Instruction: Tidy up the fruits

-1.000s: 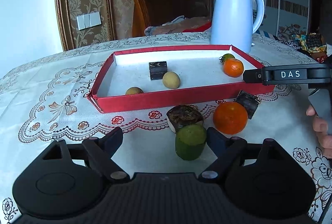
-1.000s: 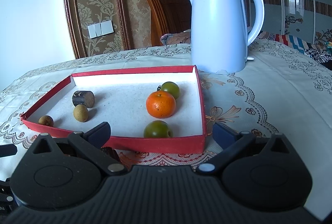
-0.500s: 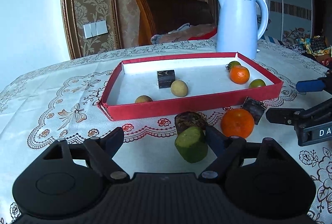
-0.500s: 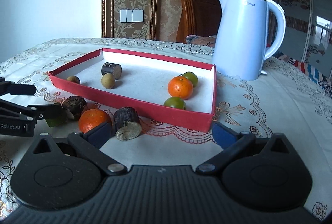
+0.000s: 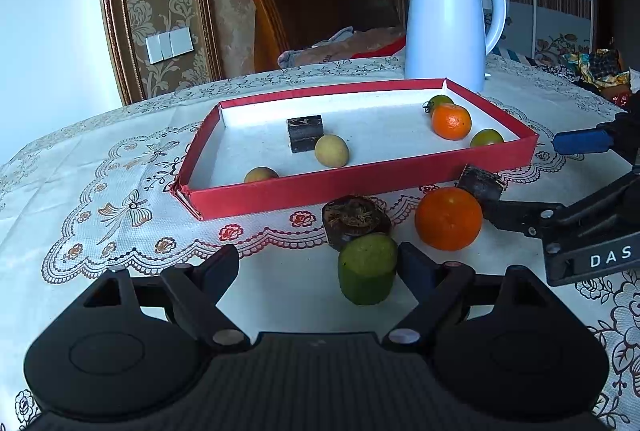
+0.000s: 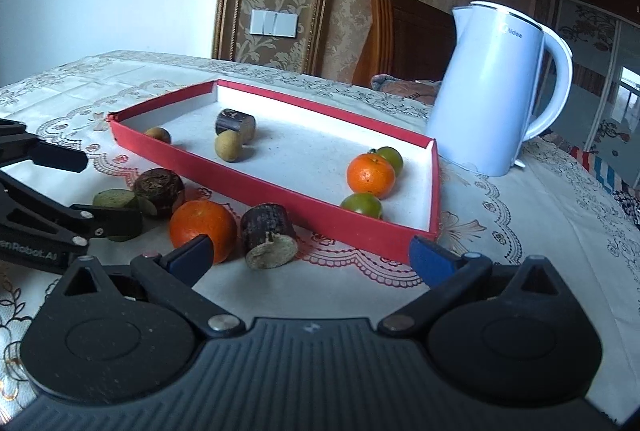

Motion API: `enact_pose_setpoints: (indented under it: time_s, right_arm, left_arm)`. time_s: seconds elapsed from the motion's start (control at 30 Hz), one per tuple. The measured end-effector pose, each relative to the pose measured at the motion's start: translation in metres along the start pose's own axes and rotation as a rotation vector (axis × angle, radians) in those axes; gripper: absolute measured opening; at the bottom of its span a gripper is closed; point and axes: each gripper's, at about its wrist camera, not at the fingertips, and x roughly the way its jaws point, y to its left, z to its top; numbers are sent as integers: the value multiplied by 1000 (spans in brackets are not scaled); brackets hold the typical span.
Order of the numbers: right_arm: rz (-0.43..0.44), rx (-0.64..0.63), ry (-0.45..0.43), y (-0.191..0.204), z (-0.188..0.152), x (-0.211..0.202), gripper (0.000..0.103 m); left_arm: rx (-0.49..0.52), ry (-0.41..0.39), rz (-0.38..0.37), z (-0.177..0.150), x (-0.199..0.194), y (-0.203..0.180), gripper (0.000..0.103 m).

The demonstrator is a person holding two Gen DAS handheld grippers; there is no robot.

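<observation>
— So how far along is the sorting?

— Partly done. The red tray (image 5: 360,187) already holds six pieces: two small yellowish fruits, a dark cut chunk, an orange and two green citrus. Four pieces are left on the counter (image 5: 280,283), all between the claws and the tray's near wall.

— Which four?

— A green cut piece (image 5: 367,269) sits just ahead of the left claw (image 5: 318,265), close against its right finger. Beyond it is a dark brown piece (image 5: 356,219). The loose orange (image 6: 202,225) lies just past the right claw's (image 6: 310,257) left fingertip, with a dark cut log (image 6: 269,234) ahead, between its fingers.

— Is either claw holding anything?

— No. Both stand wide open and empty, nothing pressed between the pads.

— Next, then?

— Probably each takes its nearest piece; the rounded orange may roll.
</observation>
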Motion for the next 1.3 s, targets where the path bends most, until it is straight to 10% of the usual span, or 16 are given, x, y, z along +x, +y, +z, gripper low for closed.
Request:
enact_pose_setpoints:
  time_s: [0.23,0.37,1.3]
  right_arm:
    - [-161,97,16,-16,0,5,103]
    - [-43,91,9,-24,-7,-3,103]
    - [9,198,137,-14,8,38,95]
  left_arm:
    - [0,3,-1,0,0,0,87]
    - [1,11,0,0,1,-1,87]
    - [7,39,5,0,6,-1,87]
